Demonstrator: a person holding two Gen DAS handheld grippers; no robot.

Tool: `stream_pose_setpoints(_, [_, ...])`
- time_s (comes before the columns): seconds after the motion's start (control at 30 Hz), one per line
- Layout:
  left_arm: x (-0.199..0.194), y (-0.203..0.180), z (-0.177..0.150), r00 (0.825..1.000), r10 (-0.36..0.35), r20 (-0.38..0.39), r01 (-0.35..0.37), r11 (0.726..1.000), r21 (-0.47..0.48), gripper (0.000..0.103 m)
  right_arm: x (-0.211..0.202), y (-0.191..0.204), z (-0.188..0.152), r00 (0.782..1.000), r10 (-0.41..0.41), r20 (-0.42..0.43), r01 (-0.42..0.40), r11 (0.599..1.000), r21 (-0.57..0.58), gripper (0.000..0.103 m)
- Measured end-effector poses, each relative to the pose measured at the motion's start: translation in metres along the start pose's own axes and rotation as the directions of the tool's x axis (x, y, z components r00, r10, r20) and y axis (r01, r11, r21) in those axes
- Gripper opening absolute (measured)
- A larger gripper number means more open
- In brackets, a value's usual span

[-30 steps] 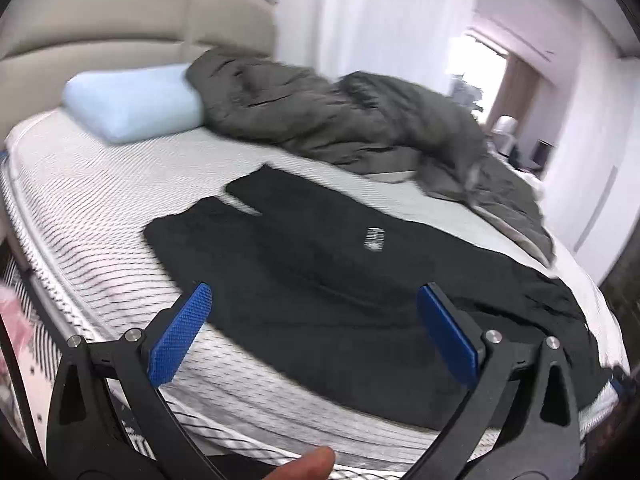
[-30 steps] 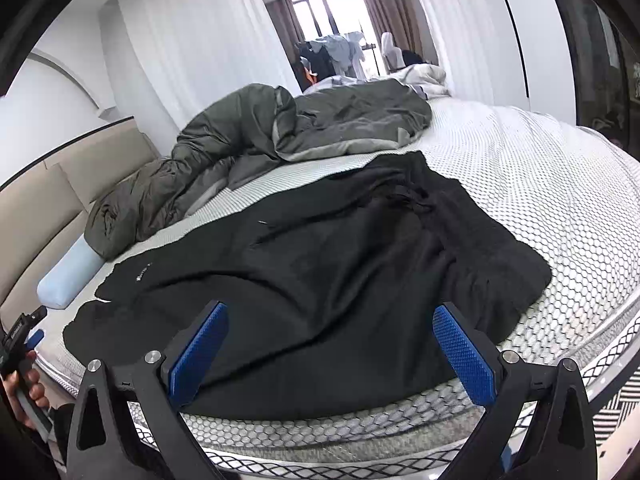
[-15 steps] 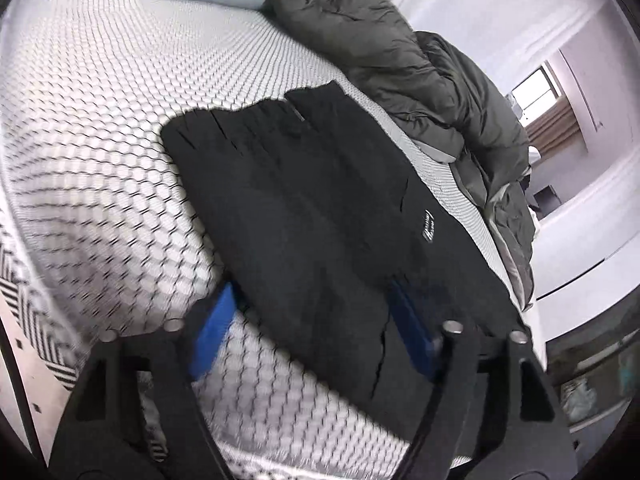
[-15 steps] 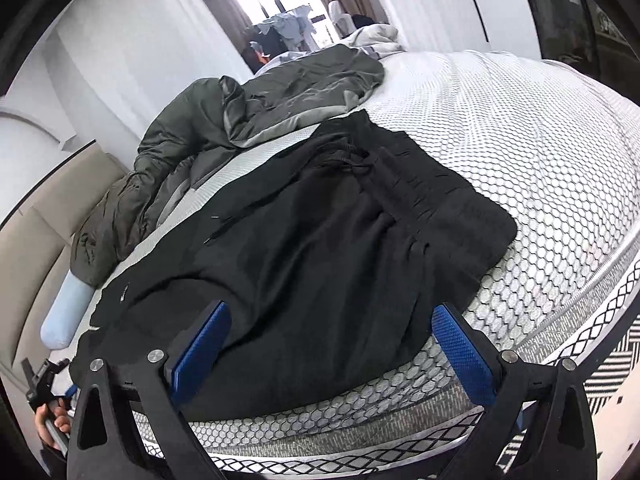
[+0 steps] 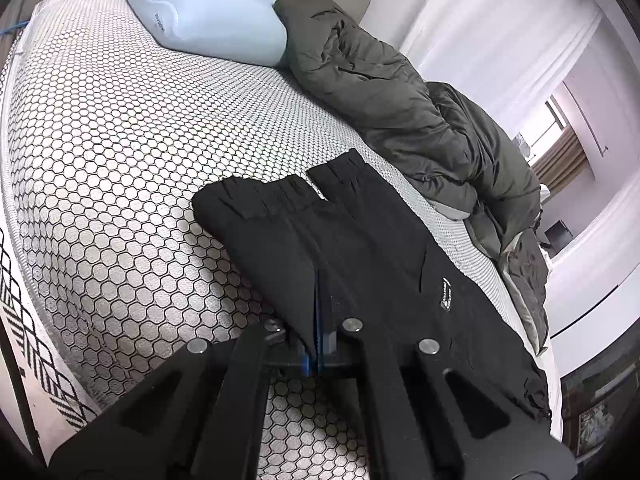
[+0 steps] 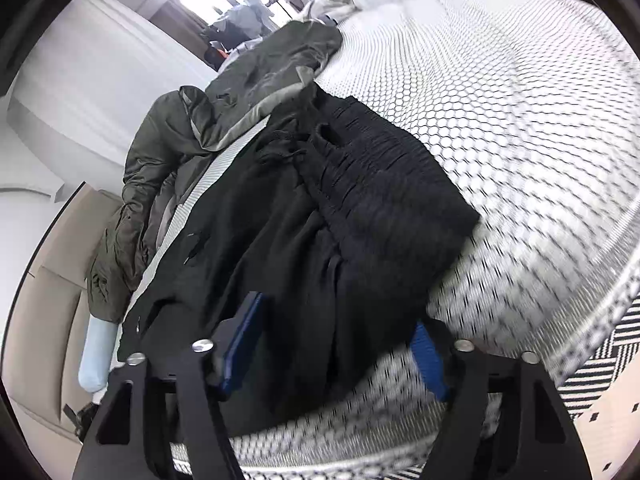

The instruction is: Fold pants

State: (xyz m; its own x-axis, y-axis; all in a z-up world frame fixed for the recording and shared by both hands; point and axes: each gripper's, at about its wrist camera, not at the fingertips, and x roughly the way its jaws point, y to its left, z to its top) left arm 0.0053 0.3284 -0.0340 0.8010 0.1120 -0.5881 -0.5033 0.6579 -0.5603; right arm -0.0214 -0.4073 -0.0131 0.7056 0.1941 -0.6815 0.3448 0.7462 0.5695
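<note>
Black pants (image 5: 360,248) lie spread flat along the near side of the bed, cuffs toward the pillow, and they also show in the right wrist view (image 6: 320,240). My left gripper (image 5: 318,320) is shut on the near edge of one pant leg, the blue pads pressed together over the fabric. My right gripper (image 6: 340,348) is open, its blue fingers (image 6: 244,344) straddling the near edge of the pants by the gathered waistband (image 6: 380,176), with fabric between the jaws.
A dark grey duvet (image 5: 420,120) is bunched along the far side of the bed. A light blue pillow (image 5: 208,12) lies by the headboard. The mattress (image 5: 100,140) has a white hexagon-pattern cover, and its edge runs just below both grippers.
Both grippers came down to the near edge of the pants. My left gripper went from open to shut on the pant leg. My right gripper moved close and narrowed around the fabric.
</note>
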Motion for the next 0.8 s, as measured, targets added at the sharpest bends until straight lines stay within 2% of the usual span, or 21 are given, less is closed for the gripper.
stream_pose_setpoints(0.03, [0.0, 0.0, -0.001, 1.0, 0.006, -0.003, -0.006, 1.0, 0.007, 0.0, 0.003, -0.005, 0.006, 1.0, 0.016, 0.0, -0.016, 1.0, 0.025, 0.058])
stream_pose_setpoints(0.07, [-0.001, -0.002, -0.001, 1.0, 0.012, -0.006, -0.011, 1.0, 0.011, 0.0, 0.006, -0.008, 0.01, 1.0, 0.03, 0.003, -0.03, 0.998, 0.052, 0.043])
stream_pose_setpoints(0.1, [0.0, -0.003, -0.001, 1.0, 0.016, -0.011, -0.016, 1.0, 0.012, 0.0, 0.006, -0.016, 0.014, 0.999, 0.037, 0.013, -0.038, 0.995, 0.092, 0.034])
stream_pose_setpoints(0.13, [0.001, -0.003, -0.001, 1.0, 0.018, -0.018, -0.018, 1.0, 0.01, 0.0, 0.004, -0.022, 0.014, 0.999, 0.037, 0.021, -0.04, 0.992, 0.119, 0.016])
stream_pose_setpoints(0.17, [0.001, -0.003, -0.002, 1.0, 0.019, -0.025, -0.019, 1.0, 0.005, 0.0, 0.002, -0.026, 0.013, 0.998, 0.051, 0.027, -0.054, 0.99, 0.133, 0.011])
stream_pose_setpoints(0.2, [0.0, -0.001, -0.003, 0.999, 0.016, -0.031, -0.016, 1.0, -0.003, 0.0, -0.007, -0.031, 0.009, 0.995, 0.08, 0.056, -0.087, 0.985, 0.146, 0.009])
stream_pose_setpoints(0.3, [-0.001, 0.005, -0.009, 0.999, 0.015, -0.048, -0.015, 1.0, -0.013, 0.0, -0.032, -0.033, 0.0, 0.992, 0.042, 0.117, -0.056, 0.991, 0.124, 0.008])
stream_pose_setpoints(0.4, [0.004, 0.011, -0.013, 0.996, 0.024, -0.083, -0.025, 1.0, -0.003, 0.0, -0.028, -0.036, -0.002, 0.997, 0.011, 0.073, -0.02, 0.991, 0.134, 0.012])
stream_pose_setpoints(0.5, [0.006, 0.016, -0.012, 0.995, 0.005, -0.101, -0.007, 1.0, -0.021, 0.001, -0.025, -0.033, -0.002, 0.997, 0.043, 0.062, -0.052, 0.987, 0.152, 0.031])
stream_pose_setpoints(0.53, [0.007, 0.016, -0.012, 0.995, 0.005, -0.103, -0.007, 1.0, -0.023, 0.004, -0.025, -0.032, -0.001, 0.996, 0.06, 0.07, -0.07, 0.986, 0.154, 0.042])
stream_pose_setpoints(0.6, [0.013, 0.017, -0.009, 0.994, 0.014, -0.109, -0.018, 0.999, -0.039, 0.006, -0.02, -0.03, 0.002, 0.995, 0.071, 0.074, -0.082, 0.983, 0.162, 0.045])
stream_pose_setpoints(0.63, [0.018, 0.019, -0.008, 0.993, 0.016, -0.117, -0.023, 0.998, -0.063, 0.006, -0.016, -0.029, 0.003, 0.995, 0.067, 0.071, -0.079, 0.982, 0.169, 0.045])
stream_pose_setpoints(0.67, [0.021, 0.02, -0.007, 0.993, 0.012, -0.12, -0.022, 0.996, -0.084, 0.006, -0.014, -0.029, 0.004, 0.995, 0.069, 0.069, -0.081, 0.981, 0.178, 0.038])
stream_pose_setpoints(0.7, [0.023, 0.021, -0.006, 0.994, 0.008, -0.111, -0.018, 0.995, -0.093, 0.006, -0.012, -0.03, 0.006, 0.995, 0.07, 0.068, -0.082, 0.979, 0.185, 0.029])
stream_pose_setpoints(0.73, [0.022, 0.019, -0.005, 0.995, 0.011, -0.099, -0.02, 0.996, -0.085, 0.003, -0.012, -0.031, 0.007, 0.996, 0.057, 0.073, -0.07, 0.98, 0.186, 0.015])
stream_pose_setpoints(0.8, [0.016, 0.016, -0.003, 0.998, 0.017, -0.063, -0.022, 0.998, -0.067, 0.0, -0.018, -0.032, 0.005, 0.993, 0.071, 0.093, -0.087, 0.981, 0.175, 0.01])
